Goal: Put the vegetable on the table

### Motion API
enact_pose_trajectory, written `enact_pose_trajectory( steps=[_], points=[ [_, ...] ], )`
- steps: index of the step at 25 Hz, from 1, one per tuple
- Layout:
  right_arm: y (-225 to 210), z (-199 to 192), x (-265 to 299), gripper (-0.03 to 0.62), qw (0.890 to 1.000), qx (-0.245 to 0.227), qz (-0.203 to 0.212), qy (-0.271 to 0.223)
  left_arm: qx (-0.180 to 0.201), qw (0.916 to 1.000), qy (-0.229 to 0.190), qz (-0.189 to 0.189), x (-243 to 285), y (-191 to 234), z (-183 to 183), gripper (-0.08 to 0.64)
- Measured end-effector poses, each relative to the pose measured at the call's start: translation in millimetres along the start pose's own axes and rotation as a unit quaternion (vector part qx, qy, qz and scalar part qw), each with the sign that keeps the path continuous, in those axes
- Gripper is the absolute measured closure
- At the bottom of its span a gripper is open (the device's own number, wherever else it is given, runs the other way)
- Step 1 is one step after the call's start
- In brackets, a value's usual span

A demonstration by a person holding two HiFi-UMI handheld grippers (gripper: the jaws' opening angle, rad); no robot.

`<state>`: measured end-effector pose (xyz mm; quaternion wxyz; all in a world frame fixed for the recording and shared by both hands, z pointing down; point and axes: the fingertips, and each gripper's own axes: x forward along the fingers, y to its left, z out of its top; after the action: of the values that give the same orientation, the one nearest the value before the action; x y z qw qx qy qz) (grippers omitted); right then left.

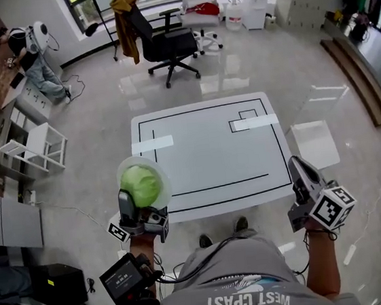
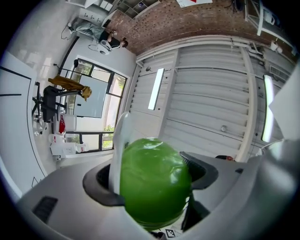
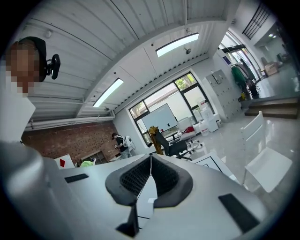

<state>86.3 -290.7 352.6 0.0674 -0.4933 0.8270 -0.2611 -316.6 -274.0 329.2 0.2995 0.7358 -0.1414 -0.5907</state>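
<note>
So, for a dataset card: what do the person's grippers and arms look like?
Both the left gripper and right gripper are grey-bodied with black ribbed pads; each carries a cube of black-and-white square markers. A black screen unit with cables sits at the left forearm. The person wears a grey T-shirt.

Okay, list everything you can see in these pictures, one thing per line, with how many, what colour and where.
vegetable: one, green, in the left claw at the table's near left corner
plate: one, white, upright beside the vegetable between the same jaws
table: one, white with black lines, centre
office chair: one, black, beyond the table
garment: one, mustard, over the office chair's back
white chair: two, one right of the table, one far left
other person: one, far left corner
left claw: shut on vegetable
right claw: shut, empty, lower right
</note>
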Motion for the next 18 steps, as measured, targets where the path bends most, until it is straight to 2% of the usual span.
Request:
enact_pose_trajectory(
  steps=[2, 5, 8, 13, 18],
  points=[
    [-14, 10, 11, 0.584, 1.000, -0.002, 0.000, 0.009, 0.001, 0.9999, -0.002, 0.014, 2, 18, -4, 0.190],
    [-19, 5, 21, 0.584, 1.000, -0.002, 0.010, 0.011, 0.000, 0.9988, -0.004, 0.050, -14, 49, -9, 0.191],
    [-28, 5, 37, 0.584, 1.000, 0.001, 0.026, 0.015, 0.014, 0.9964, 0.001, 0.083, -15, 66, -17, 0.192],
    [-53, 23, 69, 0.584, 0.998, 0.003, 0.064, 0.023, 0.021, 0.9931, -0.012, 0.114, -6, 102, -32, 0.192],
    [-83, 17, 89, 0.584, 0.996, 0.009, 0.073, 0.055, 0.026, 0.9877, -0.013, 0.154, -15, 146, -54, 0.192]
  ],
)
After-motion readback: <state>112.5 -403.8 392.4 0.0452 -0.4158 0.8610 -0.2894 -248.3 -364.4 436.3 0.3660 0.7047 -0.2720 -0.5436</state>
